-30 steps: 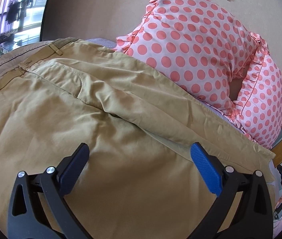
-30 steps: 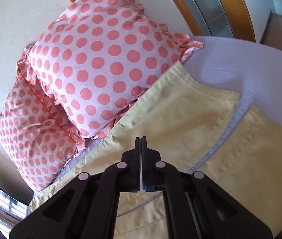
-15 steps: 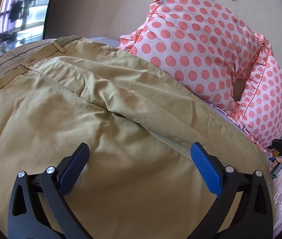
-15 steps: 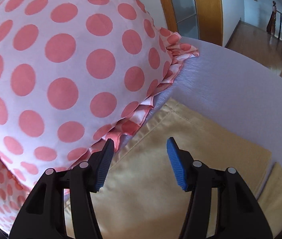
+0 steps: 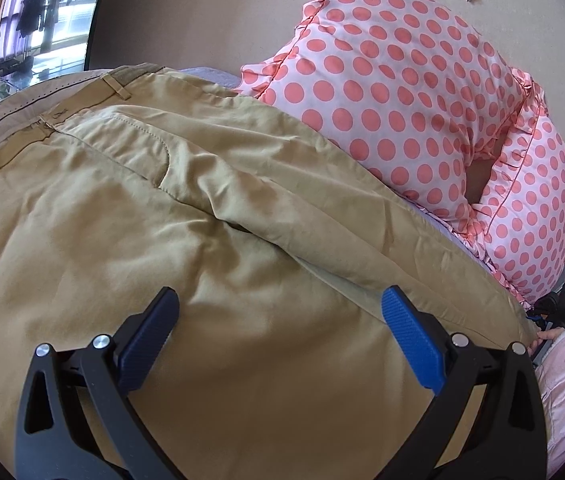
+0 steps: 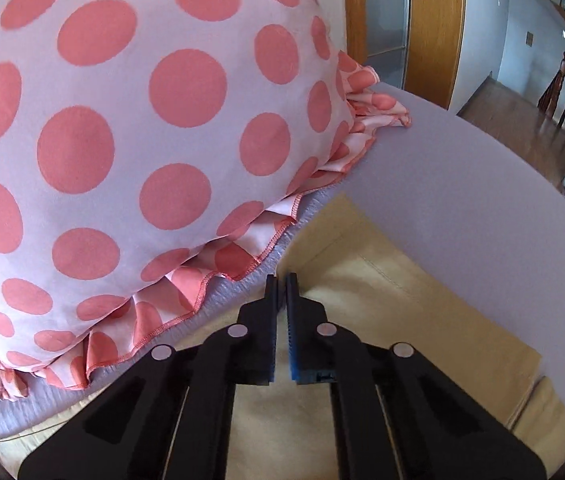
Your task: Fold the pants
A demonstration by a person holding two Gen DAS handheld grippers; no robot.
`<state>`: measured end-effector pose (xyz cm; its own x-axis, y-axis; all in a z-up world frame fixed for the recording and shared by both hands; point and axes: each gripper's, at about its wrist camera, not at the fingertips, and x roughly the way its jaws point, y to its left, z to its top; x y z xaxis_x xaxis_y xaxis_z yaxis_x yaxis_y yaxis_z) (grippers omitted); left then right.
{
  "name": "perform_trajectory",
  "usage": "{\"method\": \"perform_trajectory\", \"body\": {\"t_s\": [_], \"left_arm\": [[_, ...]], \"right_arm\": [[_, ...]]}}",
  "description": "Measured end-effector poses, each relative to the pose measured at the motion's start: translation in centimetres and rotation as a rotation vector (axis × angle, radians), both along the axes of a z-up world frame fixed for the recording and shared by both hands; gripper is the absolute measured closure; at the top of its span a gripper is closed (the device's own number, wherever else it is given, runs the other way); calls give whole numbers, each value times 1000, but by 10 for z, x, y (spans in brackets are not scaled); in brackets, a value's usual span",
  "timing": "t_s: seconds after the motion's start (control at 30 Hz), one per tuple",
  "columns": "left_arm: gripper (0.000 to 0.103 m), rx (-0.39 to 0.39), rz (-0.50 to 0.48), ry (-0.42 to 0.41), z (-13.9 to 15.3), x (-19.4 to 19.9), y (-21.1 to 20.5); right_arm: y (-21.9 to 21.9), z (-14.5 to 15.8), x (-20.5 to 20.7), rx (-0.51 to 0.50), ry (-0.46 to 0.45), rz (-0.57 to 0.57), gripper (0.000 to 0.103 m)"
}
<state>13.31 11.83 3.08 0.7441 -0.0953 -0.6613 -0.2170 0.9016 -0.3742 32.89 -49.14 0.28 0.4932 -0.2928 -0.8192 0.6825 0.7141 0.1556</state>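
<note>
Khaki pants (image 5: 162, 240) lie spread on the bed, waistband at the far left, legs running right. My left gripper (image 5: 278, 308) is open and empty, hovering over the thigh area near the crotch seam. In the right wrist view the hem end of a pant leg (image 6: 402, 300) lies on the lilac sheet. My right gripper (image 6: 281, 280) has its jaws closed at the leg's edge beside the pillow; the fabric edge looks pinched between them. The right gripper also shows in the left wrist view (image 5: 558, 308) at the far leg end.
Two pink polka-dot pillows (image 5: 402, 92) lie along the pants' far side against the wall; the nearer one's frill (image 6: 218, 276) touches the leg edge. Lilac sheet (image 6: 462, 184) extends to the right. A wooden door frame (image 6: 434, 28) stands beyond.
My right gripper opened half a second ago, moved down to the leg hem by the pillow, and has now closed there. My left gripper stayed open over the pants, hardly moving.
</note>
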Motion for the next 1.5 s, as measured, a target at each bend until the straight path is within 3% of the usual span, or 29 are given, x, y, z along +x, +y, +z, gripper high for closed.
{"method": "perform_trajectory", "body": {"t_s": [0.13,0.3,0.37,0.5,0.6,0.67,0.73,0.8,1.1,1.27,1.3,1.33,1.4,1.5], "left_arm": [[2,-5,0,-6,1,-2,0],[2,-9,-5,-12,1,-2,0],[2,-10,-2,-16,1,-3,0],[2,-6,4,-18,2,-4,0],[2,3,-4,-16,2,-4,-2],[2,16,-5,-21,3,-5,-3],[2,27,0,-38,5,-7,-4],[2,38,3,-49,7,-9,-5],[2,82,-91,-128,19,-17,-15],[2,127,-123,-242,45,-32,-13],[2,137,-123,-264,50,-33,-12],[2,153,-123,-272,55,-33,-11],[2,155,-141,-265,60,-29,-6],[2,76,-172,-233,63,-17,8]], "right_arm": [[-11,20,-54,114,-219,16,100],[-6,47,-168,191,-461,84,100],[-1,41,-220,210,-492,92,100],[15,17,-282,281,-459,74,100],[16,5,-291,373,-435,75,99],[11,1,-290,419,-413,46,89],[10,-6,-285,464,-400,32,62],[11,-13,-283,505,-387,21,56],[11,-20,-266,549,-390,-78,56],[9,-20,-262,553,-385,-103,57],[10,-19,-261,529,-377,-95,70],[10,-22,-261,519,-368,-77,92],[8,-33,-269,587,-435,-47,97],[3,-35,-299,608,-580,-24,99]]}}
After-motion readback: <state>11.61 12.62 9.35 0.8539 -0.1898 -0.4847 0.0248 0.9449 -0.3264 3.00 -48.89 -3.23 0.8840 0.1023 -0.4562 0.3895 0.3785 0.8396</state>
